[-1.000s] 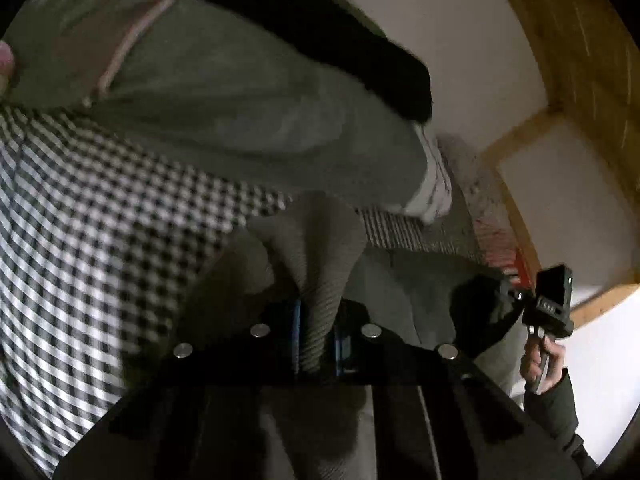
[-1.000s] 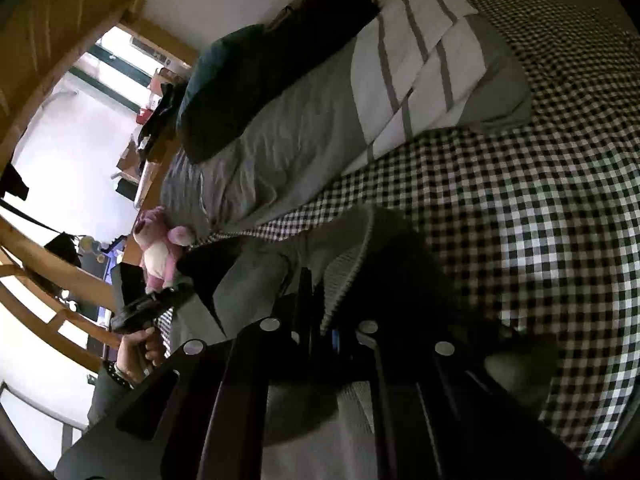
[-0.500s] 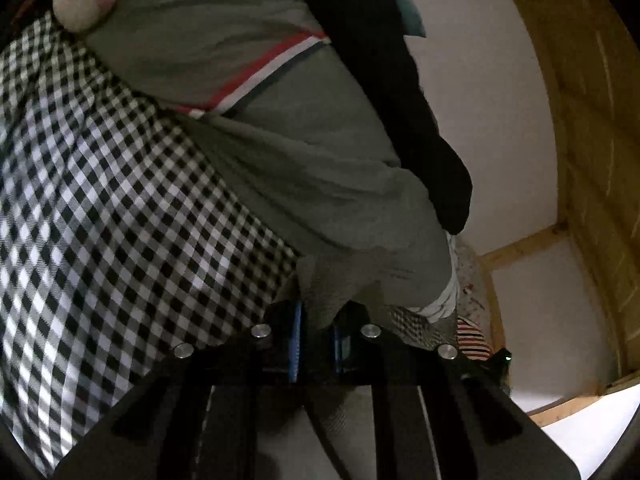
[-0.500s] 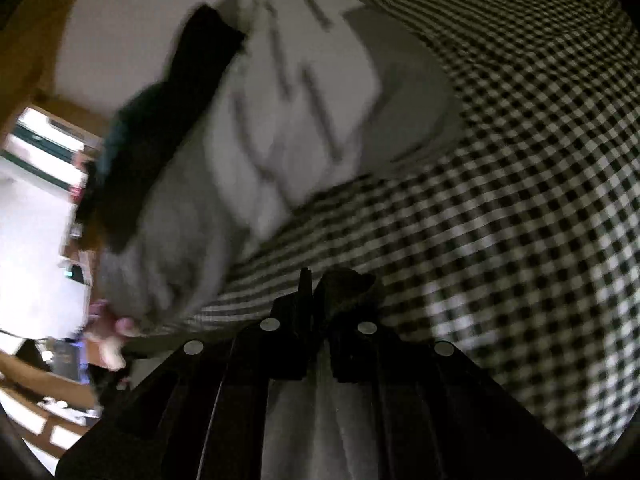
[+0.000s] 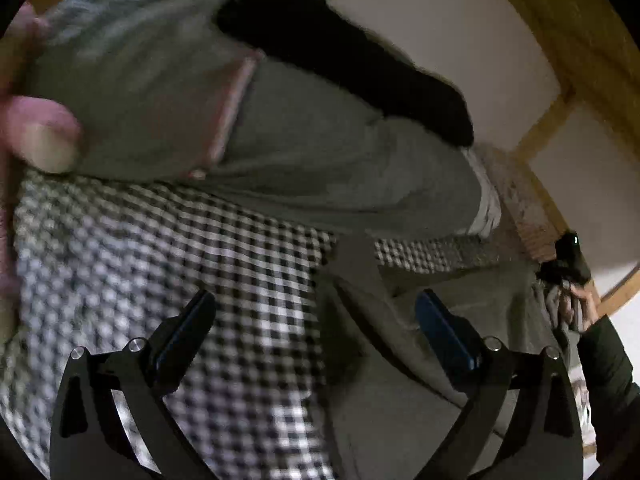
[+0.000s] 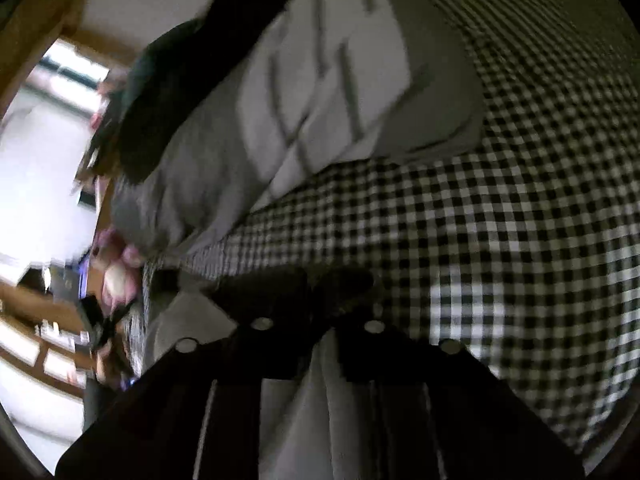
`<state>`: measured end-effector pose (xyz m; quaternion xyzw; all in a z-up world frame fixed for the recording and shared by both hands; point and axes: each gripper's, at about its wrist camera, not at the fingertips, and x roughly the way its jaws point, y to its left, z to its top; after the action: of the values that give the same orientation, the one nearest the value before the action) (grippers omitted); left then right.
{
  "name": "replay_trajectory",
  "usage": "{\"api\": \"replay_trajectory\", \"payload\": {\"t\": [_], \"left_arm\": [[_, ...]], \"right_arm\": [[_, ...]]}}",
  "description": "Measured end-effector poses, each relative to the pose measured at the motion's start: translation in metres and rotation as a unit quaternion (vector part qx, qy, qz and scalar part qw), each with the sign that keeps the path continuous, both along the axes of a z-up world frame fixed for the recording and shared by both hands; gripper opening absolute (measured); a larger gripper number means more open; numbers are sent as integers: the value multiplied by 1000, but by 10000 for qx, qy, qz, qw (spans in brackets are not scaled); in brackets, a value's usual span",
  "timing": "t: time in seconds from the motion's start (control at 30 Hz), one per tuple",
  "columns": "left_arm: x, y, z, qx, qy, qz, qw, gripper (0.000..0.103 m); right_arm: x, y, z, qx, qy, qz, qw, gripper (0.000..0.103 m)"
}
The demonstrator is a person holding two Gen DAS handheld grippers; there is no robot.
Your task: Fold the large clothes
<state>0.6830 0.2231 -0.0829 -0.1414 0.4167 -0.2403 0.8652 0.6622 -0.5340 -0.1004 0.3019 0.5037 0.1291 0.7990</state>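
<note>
The left gripper [image 5: 316,332] stood with its two black fingers spread wide, jaws opening, the pads touching nothing. Between them a ridge of the grey ribbed garment [image 5: 400,408] lay loose on the black-and-white checked bedspread [image 5: 120,264], running down and to the right under the right-hand finger. Beyond it lay a pile of folded grey clothes [image 5: 320,152] with a black garment [image 5: 344,56] on top, against the white wall and the wooden bed frame [image 5: 592,40].

The right gripper [image 6: 318,300] had its jaws only slightly apart and opening. The same grey ribbed garment [image 6: 316,412] ran between its fingers; whether the pads were pressing on it I cannot tell through blur and shadow. A grey-and-white striped garment [image 6: 320,92] lay ahead on the checks
</note>
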Motion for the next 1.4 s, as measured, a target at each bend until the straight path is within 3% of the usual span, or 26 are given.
{"api": "replay_trajectory", "payload": {"t": [0.07,0.17,0.2,0.27,0.3,0.43,0.53,0.63,0.67,0.7,0.73,0.77,0.8,0.87,0.93,1.03,1.07,1.13,1.23,1.3,1.37,1.4], "left_arm": [[-17,9,3,-134,-49,-24,9999,98],[-52,-1,-1,-696,250,-563,9957,98],[-68,-13,-5,-922,331,-870,9914,98],[-89,-31,-12,-944,463,-1207,9871,98],[-99,-39,-19,-850,606,-1324,9857,98],[-111,-49,-36,-474,716,-1505,9849,98],[-108,-49,-43,-735,775,-1523,9825,98],[-117,-58,-40,-956,641,-1502,9819,98],[-122,-66,-37,-1031,639,-1488,9814,98],[-124,-69,-34,-1088,630,-1482,9809,90],[-125,-74,-30,-1050,625,-1473,9815,74],[-124,-78,-29,-981,626,-1414,9831,24],[-121,-78,-27,-967,665,-1251,9852,8],[-112,-80,-30,-1362,846,-1304,9784,8],[-115,-83,-29,-1308,809,-1384,9784,8],[-125,-79,-17,-1612,542,-1293,9769,6],[-127,-70,-10,-1870,392,-1141,9749,5],[-131,-44,2,-2272,176,-776,9706,5],[-136,-13,-7,-2221,309,-278,9741,5],[-137,-6,-28,-2317,680,-232,9701,5],[-145,-13,-34,-2017,581,-355,9771,5],[-147,-18,-36,-1933,545,-441,9786,6]], "right_arm": [[-10,-4,6,-50,-26,104,9999,30],[-26,-27,23,-321,-380,-425,9979,99],[-33,-38,32,-160,-644,-649,9957,100],[-46,-59,36,391,-657,-870,9933,100],[-53,-59,38,407,-547,-711,9951,100],[-96,-18,28,-362,-160,412,9984,100],[-133,14,12,-774,-189,863,9931,100],[-170,32,8,-558,-507,1125,9908,99],[-177,36,7,-471,-616,1190,9899,93],[-185,41,9,-346,-753,1252,9887,61],[-188,45,9,-370,-804,1253,9882,40],[-190,50,10,-461,-858,1233,9876,26],[-191,54,8,-495,-867,1278,9868,25],[-189,69,-2,-219,-700,1644,9837,25],[-189,78,-4,-176,-715,1780,9813,22],[-200,60,15,283,-1422,1220,9819,10],[-208,42,24,549,-1784,798,9792,7],[-223,9,30,863,-2086,202,9740,7],[-236,-25,6,848,-1781,-284,9799,7],[-238,-18,-12,553,-1394,-16,9887,8],[-239,-10,-16,447,-1358,136,9896,12],[-236,-4,-19,476,-1278,213,9904,28]]}}
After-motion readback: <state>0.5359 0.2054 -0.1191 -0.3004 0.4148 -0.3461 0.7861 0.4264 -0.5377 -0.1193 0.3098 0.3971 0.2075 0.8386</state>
